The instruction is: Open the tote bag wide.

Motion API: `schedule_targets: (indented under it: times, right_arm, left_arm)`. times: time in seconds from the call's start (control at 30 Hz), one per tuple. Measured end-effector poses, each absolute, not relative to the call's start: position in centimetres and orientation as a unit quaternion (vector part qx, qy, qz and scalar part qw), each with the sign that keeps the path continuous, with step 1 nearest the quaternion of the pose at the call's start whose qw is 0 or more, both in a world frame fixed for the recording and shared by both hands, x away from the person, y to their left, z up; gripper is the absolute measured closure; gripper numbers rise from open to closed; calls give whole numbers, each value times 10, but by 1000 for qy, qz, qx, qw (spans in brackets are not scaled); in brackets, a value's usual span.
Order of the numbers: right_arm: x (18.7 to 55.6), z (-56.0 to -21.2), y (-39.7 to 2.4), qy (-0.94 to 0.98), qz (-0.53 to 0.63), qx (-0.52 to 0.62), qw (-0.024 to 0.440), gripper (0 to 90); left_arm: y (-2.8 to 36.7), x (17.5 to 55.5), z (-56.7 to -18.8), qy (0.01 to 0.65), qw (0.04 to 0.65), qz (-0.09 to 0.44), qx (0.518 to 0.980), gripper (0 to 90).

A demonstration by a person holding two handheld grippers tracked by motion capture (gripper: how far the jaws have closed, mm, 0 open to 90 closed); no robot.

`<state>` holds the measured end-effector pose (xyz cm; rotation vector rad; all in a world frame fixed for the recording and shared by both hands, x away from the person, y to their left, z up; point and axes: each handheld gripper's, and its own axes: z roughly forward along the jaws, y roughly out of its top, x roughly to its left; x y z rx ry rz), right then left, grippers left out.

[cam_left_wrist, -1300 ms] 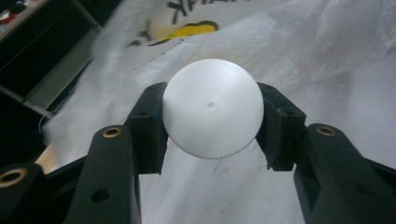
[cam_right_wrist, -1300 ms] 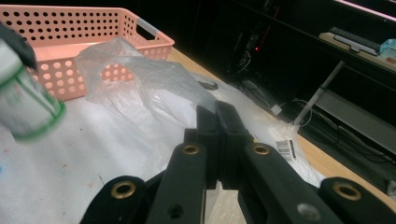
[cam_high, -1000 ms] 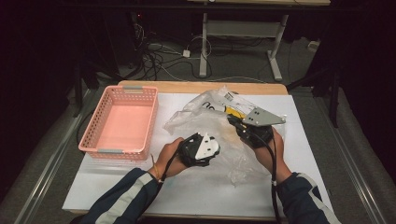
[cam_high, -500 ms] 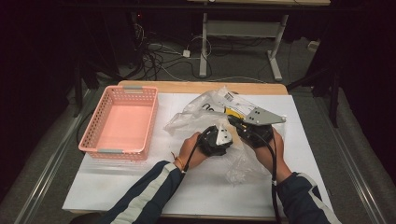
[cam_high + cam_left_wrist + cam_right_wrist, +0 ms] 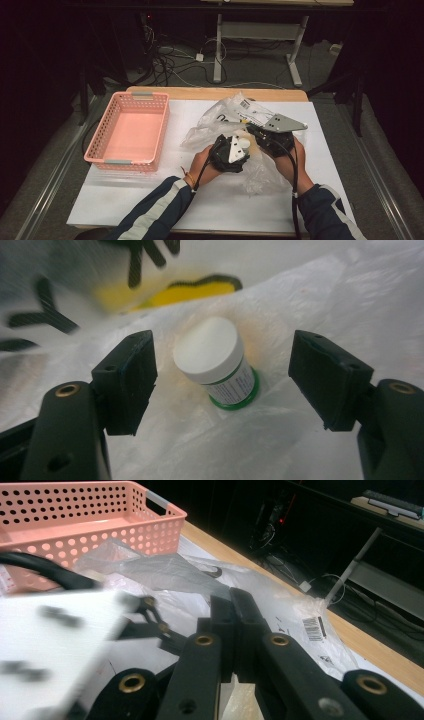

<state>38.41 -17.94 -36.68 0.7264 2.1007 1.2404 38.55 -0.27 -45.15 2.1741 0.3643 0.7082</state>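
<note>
Our left claw (image 5: 222,382) has just been opening around the little white jar (image 5: 216,362), not touching it; our right claw (image 5: 234,605), at its 3 o'clock, pinches the plastic bag (image 5: 225,120).

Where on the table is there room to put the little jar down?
The pink basket is bare inside. The white table top is free in front of the basket and along the near edge. It is crowded in the middle, where the plastic bag and both grippers sit, around the little jar.

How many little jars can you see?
1. The white-lidded jar lies on the clear plastic bag, between the open left gripper's jaws. More could be hidden under the crumpled plastic.
</note>
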Motion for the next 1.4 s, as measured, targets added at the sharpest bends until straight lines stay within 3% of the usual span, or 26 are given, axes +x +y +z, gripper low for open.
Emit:
schedule_targets:
  times: [0.23, 0.37, 0.47, 0.73, 1.4]
  right_arm:
    - [384, -367, -181, 791, 460, 272, 296, 900]
    - [386, -370, -184, 793, 456, 278, 292, 900]
    - [386, -371, -185, 795, 452, 281, 292, 900]
    - [380, -376, -190, 805, 439, 276, 290, 900]
    - [374, -383, -216, 808, 427, 289, 285, 900]
  left_arm:
    - [25, 345, -421, 96, 417, 299, 853, 271]
    - [58, 323, -411, 104, 428, 317, 840, 268]
    - [81, 319, -406, 132, 429, 332, 830, 214]
    - [109, 334, -413, 209, 417, 325, 823, 213]
    - [90, 397, -427, 292, 404, 296, 815, 234]
